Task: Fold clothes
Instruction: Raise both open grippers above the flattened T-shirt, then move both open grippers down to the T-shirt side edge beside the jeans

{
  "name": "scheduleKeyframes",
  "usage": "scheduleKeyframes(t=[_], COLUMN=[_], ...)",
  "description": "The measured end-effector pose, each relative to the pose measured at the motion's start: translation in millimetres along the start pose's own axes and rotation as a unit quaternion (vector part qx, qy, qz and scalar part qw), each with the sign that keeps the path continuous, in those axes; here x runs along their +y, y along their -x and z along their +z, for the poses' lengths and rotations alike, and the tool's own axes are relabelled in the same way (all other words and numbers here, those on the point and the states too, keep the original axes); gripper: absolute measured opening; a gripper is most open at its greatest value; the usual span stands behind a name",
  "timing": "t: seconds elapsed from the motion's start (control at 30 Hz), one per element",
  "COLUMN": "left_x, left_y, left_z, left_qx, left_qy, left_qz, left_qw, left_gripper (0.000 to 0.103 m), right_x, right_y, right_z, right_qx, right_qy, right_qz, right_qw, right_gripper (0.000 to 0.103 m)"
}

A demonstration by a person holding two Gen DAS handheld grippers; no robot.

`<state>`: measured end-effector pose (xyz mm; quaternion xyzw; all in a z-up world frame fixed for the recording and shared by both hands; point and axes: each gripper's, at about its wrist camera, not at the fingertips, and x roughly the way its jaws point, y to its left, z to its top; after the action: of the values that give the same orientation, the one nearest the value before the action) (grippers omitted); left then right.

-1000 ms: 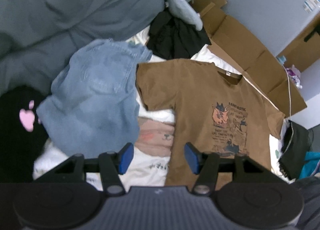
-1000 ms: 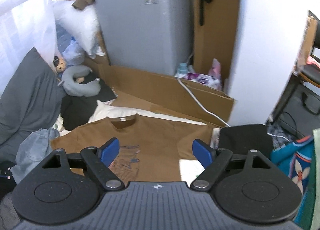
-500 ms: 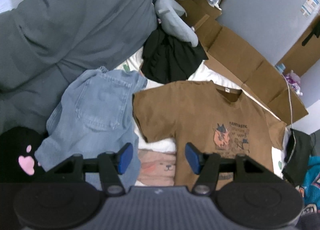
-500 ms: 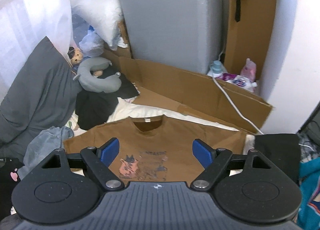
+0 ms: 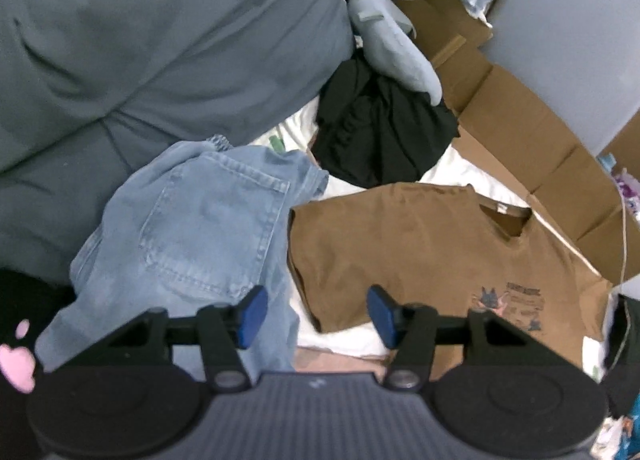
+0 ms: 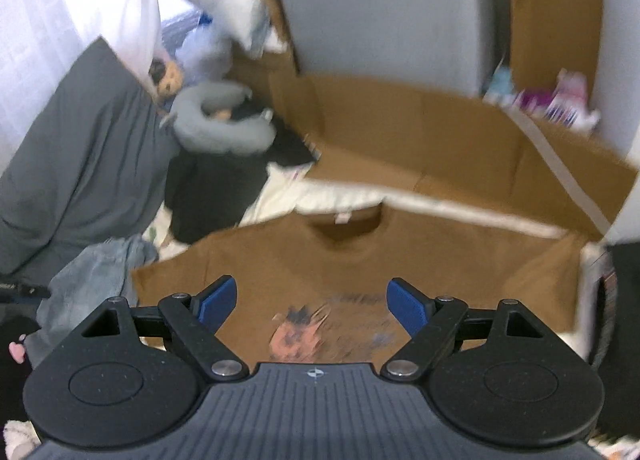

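Brown cotton T-shirt with a printed cat graphic on the chest (image 5: 424, 248) lies spread flat, face up, on white bedding (image 5: 460, 169). Neck opening away from both tongs, sleeves out to either side. No fold shows in it.

Left tongs (image 5: 314, 312): blue-padded fingers spread apart, nothing between them. They hang above the gap where the shirt's left sleeve hem meets a rumpled pair of light-blue denim jeans (image 5: 200, 236). Jeans lie to the left of these tongs, the shirt body ahead and to the right.

Right tongs (image 6: 308, 304): fingers also spread wide, empty. They hang over the chest print, collar (image 6: 344, 227) straight ahead. This view is motion-blurred, so fine detail is uncertain.

Beyond the shirt: crumpled black garment (image 5: 380, 131), grey neck pillow (image 5: 394, 51), flattened brown cardboard (image 6: 440, 139).

Handling, as judged: thin jersey knit, light and limp, with no stiffness to hold a crease on its own. It should drape and sag from any pinch point and may drag on the bedding beneath. Not slippery, not fragile. Best holds look to be doubled edges, such as the shoulder seam beside the collar, the sleeve hem, or the bottom hem corners, pinched shallow so only the shirt is caught and not the sheet.
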<state>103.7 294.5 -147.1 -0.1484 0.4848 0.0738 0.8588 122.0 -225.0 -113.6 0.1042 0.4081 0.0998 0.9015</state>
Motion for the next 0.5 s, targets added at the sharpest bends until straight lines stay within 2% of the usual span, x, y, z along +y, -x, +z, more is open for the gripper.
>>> scheduleKeyframes(t=[0.3, 0.5], left_x=[6, -2], left_y=[-59, -86], left_z=[18, 28], left_qx=[-0.014, -0.016], left_qy=[-0.019, -0.045], left_qz=[-0.008, -0.01], left_qw=[0.9997, 0.9988], left_gripper=[0.051, 0.051], right_x=[15, 49], right_y=[-116, -161], right_z=[-76, -90], right_qx=[0.057, 0.066], right_qy=[-0.043, 0.005], right_qz=[0.03, 0.049], right_qw=[0.997, 0.997], right_gripper=[0.086, 0.086])
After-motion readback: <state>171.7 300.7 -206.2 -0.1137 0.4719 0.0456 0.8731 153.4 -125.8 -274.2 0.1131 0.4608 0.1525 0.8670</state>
